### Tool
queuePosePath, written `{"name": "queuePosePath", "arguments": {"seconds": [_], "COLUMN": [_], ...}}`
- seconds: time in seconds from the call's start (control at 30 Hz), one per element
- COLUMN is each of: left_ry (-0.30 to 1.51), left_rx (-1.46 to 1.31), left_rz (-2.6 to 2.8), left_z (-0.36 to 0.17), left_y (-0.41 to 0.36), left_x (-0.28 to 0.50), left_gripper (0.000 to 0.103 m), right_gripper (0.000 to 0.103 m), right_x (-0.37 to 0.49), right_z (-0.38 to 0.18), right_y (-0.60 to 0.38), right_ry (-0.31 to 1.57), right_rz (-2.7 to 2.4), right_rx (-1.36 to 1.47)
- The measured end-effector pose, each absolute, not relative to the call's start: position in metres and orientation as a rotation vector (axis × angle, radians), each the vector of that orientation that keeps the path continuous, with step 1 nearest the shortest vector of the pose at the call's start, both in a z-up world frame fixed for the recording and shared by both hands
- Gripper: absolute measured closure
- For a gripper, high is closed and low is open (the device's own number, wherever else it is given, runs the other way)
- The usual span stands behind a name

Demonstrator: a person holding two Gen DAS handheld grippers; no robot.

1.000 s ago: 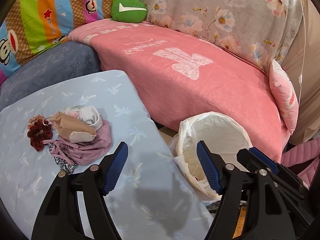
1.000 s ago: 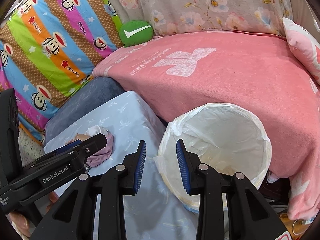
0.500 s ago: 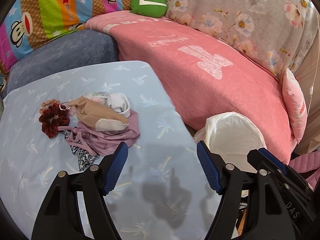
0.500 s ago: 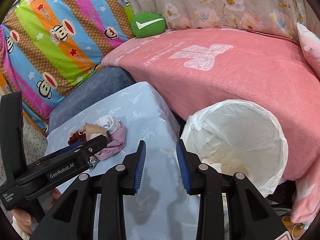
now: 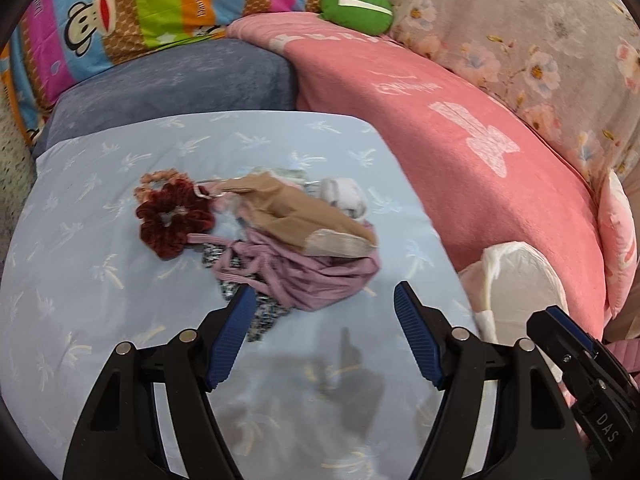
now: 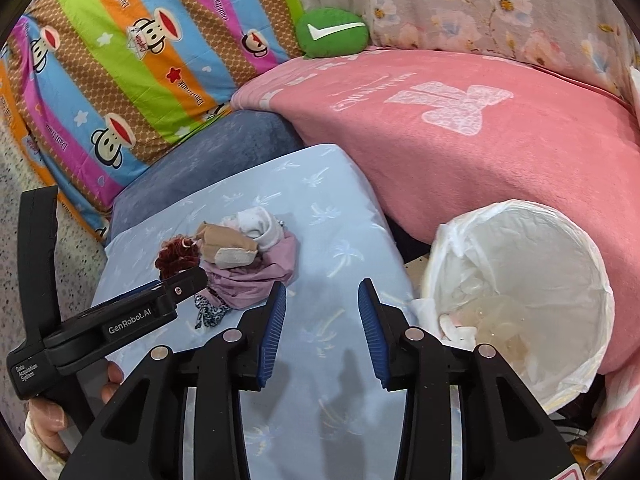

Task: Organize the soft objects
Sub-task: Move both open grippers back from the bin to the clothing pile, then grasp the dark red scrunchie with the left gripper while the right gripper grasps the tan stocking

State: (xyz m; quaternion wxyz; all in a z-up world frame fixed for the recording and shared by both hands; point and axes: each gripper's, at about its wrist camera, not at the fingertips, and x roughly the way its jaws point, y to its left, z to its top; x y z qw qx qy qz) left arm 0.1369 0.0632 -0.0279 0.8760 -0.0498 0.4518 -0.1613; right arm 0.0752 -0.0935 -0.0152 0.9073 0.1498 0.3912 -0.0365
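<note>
A small heap of soft things lies on the light blue table cover [image 5: 100,280]: a dark red scrunchie [image 5: 174,220], a beige stocking [image 5: 304,220], a white sock [image 5: 346,196] and a mauve garment [image 5: 316,276]. My left gripper [image 5: 324,304] hovers open just in front of the heap, nothing between its fingers. In the right wrist view the same heap [image 6: 244,256] lies ahead to the left. My right gripper [image 6: 322,300] is over bare cover with its jaws opening and empty. The left gripper's body [image 6: 120,312] shows at left, held by a hand [image 6: 48,420].
A round bin lined with a white bag [image 6: 516,304] stands off the table's right edge, a few bits at its bottom. Behind are a pink blanket [image 6: 480,152] on a sofa, a grey-blue cushion [image 5: 180,84], a green plush [image 5: 356,2] and a striped monkey-print pillow [image 6: 120,60].
Both grippers have swung left, away from the bin and toward the heap, which now sits nearer and more central. The right gripper's jaws stand wider apart than before.
</note>
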Motion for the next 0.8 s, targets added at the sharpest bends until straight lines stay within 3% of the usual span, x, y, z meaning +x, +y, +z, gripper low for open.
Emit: {"name": "queuePosePath", "arguments": {"seconds": [0.3, 0.8], "left_ry": [0.955, 1.008], "left_rx": [-0.148, -0.21], "left_rz": [-0.227, -0.097], "left_z": [-0.04, -0.071], "left_y": [0.115, 0.178], "left_x": [0.159, 0.217], "left_gripper": [0.023, 0.022], "right_gripper": [0.06, 0.048], "right_x": [0.108, 0.186], "right_z": [-0.022, -0.049], "right_y": [-0.056, -0.012], "right_ry": [0.831, 0.892], "right_rz": [-0.02, 0.04], "right_rx": [0.269, 0.267]}}
